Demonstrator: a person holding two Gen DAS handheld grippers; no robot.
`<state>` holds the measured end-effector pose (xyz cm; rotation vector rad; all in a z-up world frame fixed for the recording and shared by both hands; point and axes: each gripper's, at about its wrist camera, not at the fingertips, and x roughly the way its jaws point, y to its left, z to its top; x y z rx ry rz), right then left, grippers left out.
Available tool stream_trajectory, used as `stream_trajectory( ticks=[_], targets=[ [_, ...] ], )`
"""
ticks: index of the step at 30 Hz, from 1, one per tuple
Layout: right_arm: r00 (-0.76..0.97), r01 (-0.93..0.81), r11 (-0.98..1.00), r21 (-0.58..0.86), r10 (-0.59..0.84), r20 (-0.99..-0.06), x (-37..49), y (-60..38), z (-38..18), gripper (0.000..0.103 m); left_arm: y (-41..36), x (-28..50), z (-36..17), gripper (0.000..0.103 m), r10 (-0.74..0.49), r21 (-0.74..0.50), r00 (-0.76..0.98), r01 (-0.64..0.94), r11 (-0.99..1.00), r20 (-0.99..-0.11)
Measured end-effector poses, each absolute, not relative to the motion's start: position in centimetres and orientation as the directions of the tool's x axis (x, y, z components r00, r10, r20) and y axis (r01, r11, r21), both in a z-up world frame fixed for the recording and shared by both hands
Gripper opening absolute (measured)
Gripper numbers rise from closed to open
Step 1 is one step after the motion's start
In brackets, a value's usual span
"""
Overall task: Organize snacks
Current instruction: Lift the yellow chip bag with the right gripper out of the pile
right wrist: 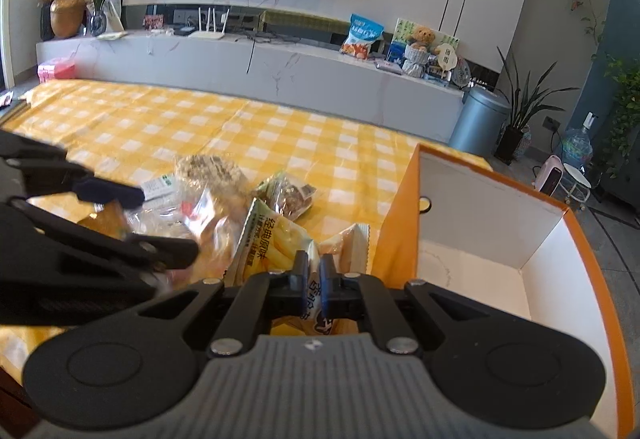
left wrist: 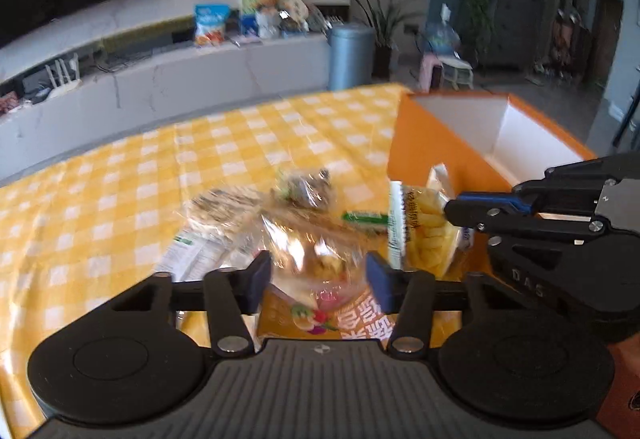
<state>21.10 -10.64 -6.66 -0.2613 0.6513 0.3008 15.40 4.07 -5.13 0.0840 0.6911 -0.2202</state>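
Right gripper (right wrist: 314, 275) has its jaws pressed together on the top edge of a yellow foil bag of fries-like crisps (right wrist: 272, 243), just left of the open orange cardboard box with white lining (right wrist: 472, 199). Left gripper (left wrist: 316, 279) has half-spread jaws either side of a clear crinkly snack packet (left wrist: 312, 251); pad contact is unclear through blur. Best to lift the yellow bag clear of the box wall first and get the clear packet firmly pinched.

A yellow fries packet (right wrist: 276, 239) stands upright, pinched at its top edge, just beside the orange box (right wrist: 400, 223) at its three o'clock. Clear-wrapped snacks (right wrist: 216, 175) lie heaped at ten o'clock.
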Motion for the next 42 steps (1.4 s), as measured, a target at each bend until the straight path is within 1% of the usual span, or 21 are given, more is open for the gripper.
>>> stream_trajectory(
  ticks=[1, 2, 5, 6, 7, 8, 9, 11, 13, 15, 20, 23, 24, 26, 29, 30, 32, 35, 39, 41, 42],
  targets=[
    [0.759, -0.354, 0.924, -0.145, 0.193, -0.622, 21.1, -10.7, -6.4, 0.001, 4.1, 15.1, -4.9, 0.01, -0.152, 0.037, 0.758, 0.226, 0.973, -0.634],
    [0.761, -0.356, 0.923, -0.148, 0.195, -0.618, 21.0, -10.7, -6.1, 0.001, 4.3, 14.9, -4.7, 0.0, -0.14, 0.048, 0.767, 0.218, 0.975, -0.627],
    [0.759, -0.358, 0.923, -0.142, 0.2, -0.619, 21.0, -10.8, -5.7, 0.001, 5.1, 14.6, -4.4, 0.001, -0.183, 0.009, 0.748, 0.244, 0.97, -0.638],
    [0.757, -0.359, 0.923, -0.136, 0.202, -0.622, 21.0, -10.9, -5.6, 0.001, 5.1, 14.4, -4.5, 0.006, -0.186, 0.009, 0.744, 0.249, 0.968, -0.641],
    [0.754, -0.358, 0.925, -0.128, 0.205, -0.624, 20.9, -10.9, -5.5, 0.001, 5.1, 14.2, -4.6, 0.014, -0.179, 0.019, 0.747, 0.249, 0.968, -0.64],
    [0.749, -0.36, 0.925, -0.121, 0.209, -0.629, 20.8, -11.0, -5.5, 0.001, 5.0, 14.1, -4.6, 0.034, -0.176, 0.031, 0.749, 0.255, 0.967, -0.639],
    [0.743, -0.363, 0.925, -0.115, 0.213, -0.634, 20.7, -11.0, -5.6, 0.001, 4.9, 13.8, -4.7, 0.056, -0.176, 0.039, 0.752, 0.258, 0.965, -0.635],
    [0.73, -0.374, 0.922, -0.1, 0.226, -0.645, 20.6, -11.0, -6.0, 0.001, 4.5, 13.8, -5.0, 0.079, -0.19, 0.046, 0.748, 0.283, 0.958, -0.636],
    [0.713, -0.389, 0.917, -0.089, 0.239, -0.659, 20.6, -10.9, -6.5, 0.001, 4.2, 14.3, -5.5, 0.081, -0.196, 0.053, 0.717, 0.309, 0.95, -0.669],
    [0.694, -0.41, 0.908, -0.088, 0.248, -0.676, 20.8, -10.6, -6.9, 0.002, 4.0, 14.7, -6.2, 0.087, -0.174, 0.066, 0.7, 0.301, 0.951, -0.693],
    [0.672, -0.437, 0.894, -0.099, 0.251, -0.697, 21.0, -10.0, -7.6, 0.002, 4.3, 15.8, -7.9, 0.089, -0.165, 0.025, 0.656, 0.27, 0.962, -0.736],
    [0.653, -0.435, 0.897, -0.077, 0.255, -0.713, 21.6, -10.0, -8.2, 0.005, 4.2, 16.4, -8.7, 0.091, -0.17, 0.006, 0.64, 0.263, 0.965, -0.749],
    [0.653, -0.431, 0.899, -0.074, 0.255, -0.713, 21.7, -10.0, -8.3, 0.008, 4.2, 16.5, -8.9, 0.091, -0.166, 0.009, 0.635, 0.262, 0.965, -0.755],
    [0.655, -0.428, 0.901, -0.075, 0.251, -0.713, 21.8, -10.1, -8.4, 0.023, 3.8, 16.7, -9.3, 0.091, -0.153, 0.03, 0.628, 0.271, 0.962, -0.763],
    [0.652, -0.45, 0.887, -0.101, 0.25, -0.715, 21.2, -10.1, -8.3, 0.025, 3.2, 16.6, -9.8, 0.089, -0.127, 0.077, 0.63, 0.287, 0.955, -0.766],
    [0.656, -0.462, 0.879, -0.12, 0.247, -0.714, 20.7, -10.0, -8.3, 0.027, 3.1, 16.6, -9.9, 0.085, -0.122, 0.085, 0.632, 0.287, 0.954, -0.766],
    [0.659, -0.498, 0.849, -0.178, 0.237, -0.714, 19.8, -9.8, -8.5, 0.041, 3.2, 16.7, -10.0, 0.082, -0.118, 0.091, 0.632, 0.288, 0.953, -0.766],
    [0.639, -0.566, 0.781, -0.264, 0.213, -0.739, 18.8, -9.3, -9.1, 0.05, 3.2, 16.7, -10.0, 0.08, -0.123, 0.091, 0.628, 0.298, 0.95, -0.769],
    [0.632, -0.64, 0.673, -0.371, 0.187, -0.752, 18.4, -8.4, -10.1, 0.053, 3.2, 16.6, -10.0, 0.081, -0.127, 0.093, 0.626, 0.307, 0.947, -0.77],
    [0.619, -0.672, 0.623, -0.4, 0.176, -0.766, 18.4, -7.8, -10.7, 0.062, 3.3, 16.7, -9.9, 0.082, -0.131, 0.089, 0.625, 0.308, 0.947, -0.769],
    [0.619, -0.68, 0.602, -0.418, 0.166, -0.768, 18.4, -7.5, -11.0, 0.063, 3.4, 16.6, -9.9, 0.083, -0.134, 0.087, 0.625, 0.31, 0.947, -0.769]
  ],
)
